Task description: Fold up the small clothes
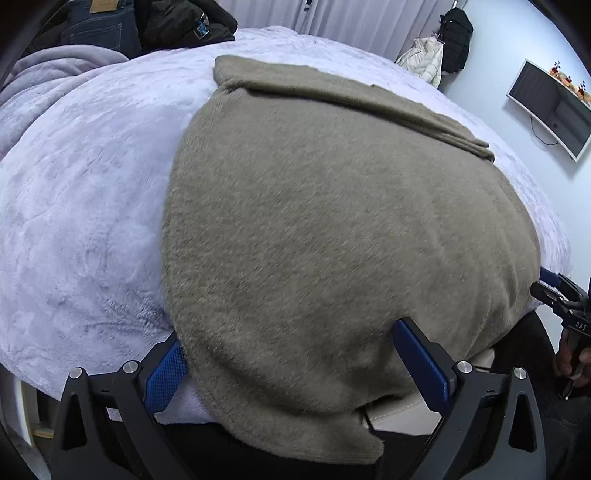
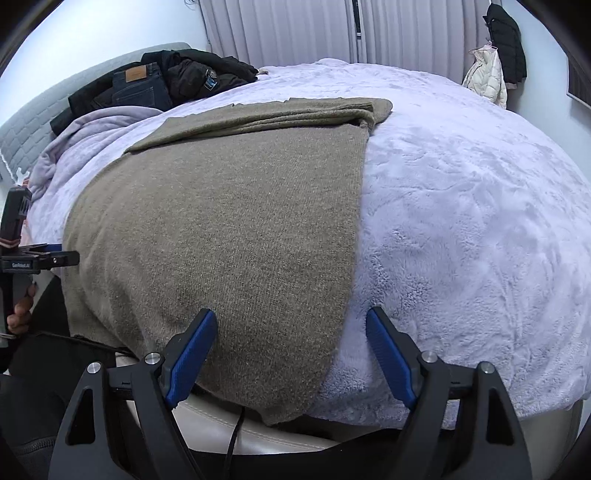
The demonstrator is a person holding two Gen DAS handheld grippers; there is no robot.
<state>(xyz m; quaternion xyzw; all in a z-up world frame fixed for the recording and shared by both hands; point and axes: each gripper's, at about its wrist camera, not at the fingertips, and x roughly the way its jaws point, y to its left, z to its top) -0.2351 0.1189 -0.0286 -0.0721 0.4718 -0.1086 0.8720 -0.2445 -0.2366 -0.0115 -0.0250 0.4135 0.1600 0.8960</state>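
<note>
Both claws, the left claw [image 1: 291, 363] and right claw [image 2: 291, 352], are hovering spread over the near hem of the taupe fuzzy knitted garment [image 1: 332, 229], where each should be pinching one corner evenly before folding it across the lilac plush bed [image 2: 461, 206].

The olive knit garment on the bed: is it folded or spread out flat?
Partly folded. The olive knit garment has its far end doubled over in layers, while the rest lies spread on the lilac blanket.

Bedroom in a home; bed [image 2: 480, 192] w/ fluffy lavender blanket fills most of the view; padded headboard [image 2: 22, 125] far left; jeans [image 2: 138, 86] and dark jacket [image 2: 199, 70] piled by it; pleated curtains [image 2: 280, 33] at the far wall; coats [image 2: 495, 66] hung far right; wall-mounted TV [image 1: 550, 110] on the right wall.
</note>
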